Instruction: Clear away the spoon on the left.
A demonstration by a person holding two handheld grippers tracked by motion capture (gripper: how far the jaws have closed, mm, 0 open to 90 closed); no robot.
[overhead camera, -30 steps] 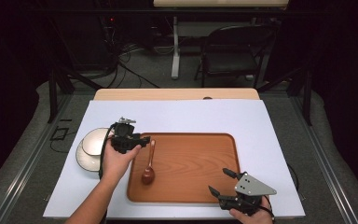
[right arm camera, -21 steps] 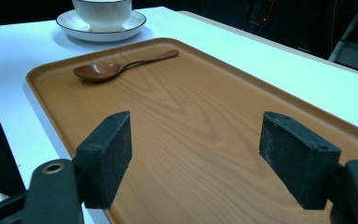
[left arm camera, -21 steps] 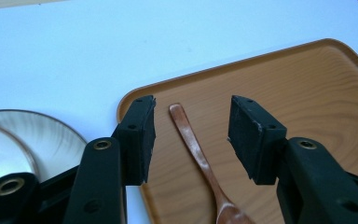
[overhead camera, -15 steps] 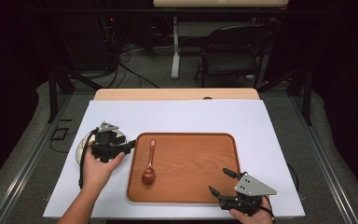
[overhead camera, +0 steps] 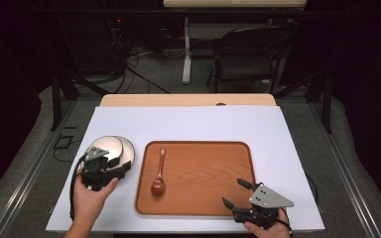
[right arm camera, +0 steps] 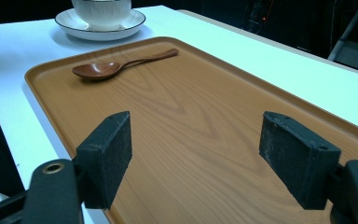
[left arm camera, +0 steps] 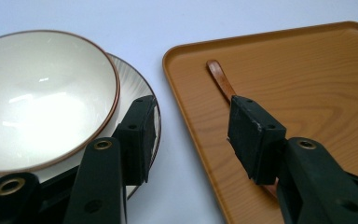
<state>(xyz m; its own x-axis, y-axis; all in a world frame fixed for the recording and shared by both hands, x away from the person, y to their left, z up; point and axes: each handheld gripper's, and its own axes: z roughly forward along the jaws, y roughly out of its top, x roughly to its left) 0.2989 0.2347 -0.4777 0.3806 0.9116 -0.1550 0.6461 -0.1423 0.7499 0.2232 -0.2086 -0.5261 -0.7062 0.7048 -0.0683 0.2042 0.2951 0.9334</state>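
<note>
— Leftward, toward nine o'clock, went the left gripper, which a second earlier had hung over the wooden spoon on the tray; what did it leave behind?

— It left the spoon lying flat near the tray's nine o'clock edge, bowl toward six o'clock and handle toward twelve. The left gripper's jaws stood wide apart and held nothing, poised at the four o'clock rim of the saucer.

— And the crockery?

— A white bowl with a brown rim sat on that saucer, off the tray on the white table cover, just beside the tray's nine o'clock side. The left gripper view showed one jaw over the saucer and the other above the spoon's handle.

— What of the other hand?

— The right gripper rested at the tray's five o'clock corner, jaws spread wide and empty, looking along the tray toward the spoon.

— How far along, then?

— By the look of it, the spoon was placed; the bowl and saucer seemed next, not yet gripped or lifted.
</note>
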